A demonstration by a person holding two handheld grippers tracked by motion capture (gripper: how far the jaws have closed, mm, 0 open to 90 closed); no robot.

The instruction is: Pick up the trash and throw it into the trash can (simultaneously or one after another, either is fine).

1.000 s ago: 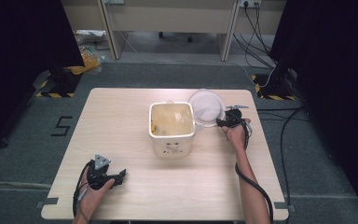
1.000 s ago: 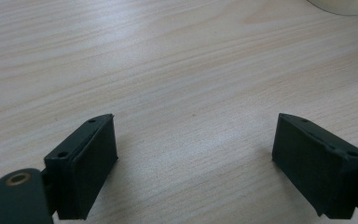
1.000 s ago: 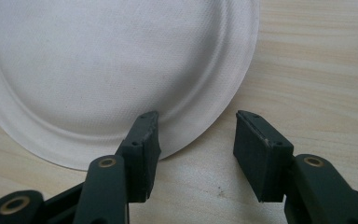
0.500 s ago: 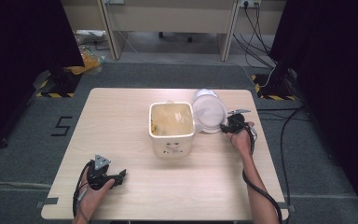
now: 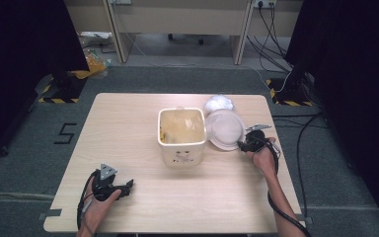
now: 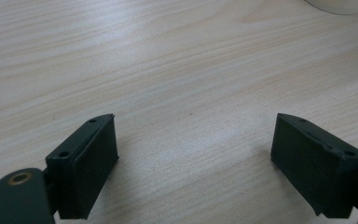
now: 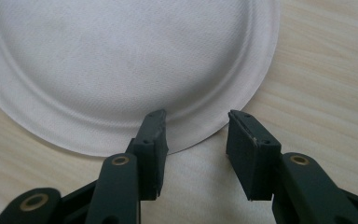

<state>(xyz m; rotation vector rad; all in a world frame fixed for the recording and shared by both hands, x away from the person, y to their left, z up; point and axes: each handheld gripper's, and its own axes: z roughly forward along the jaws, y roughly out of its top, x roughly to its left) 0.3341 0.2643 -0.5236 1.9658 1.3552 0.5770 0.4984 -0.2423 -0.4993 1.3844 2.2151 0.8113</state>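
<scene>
The plate [image 5: 224, 129] lies flat on the table [image 5: 128, 128], just right of the tub [image 5: 181, 136], its edge in front of the right gripper [image 7: 193, 140], whose jaws have just been closing yet stand apart with nothing pinched: a release, by my judgement. The left gripper [image 6: 196, 154] rests open on bare wood, idle. Against the earlier frame, the plate sits lower and clear of the tub's rim; a white lump [image 5: 218, 103] now shows behind.
</scene>
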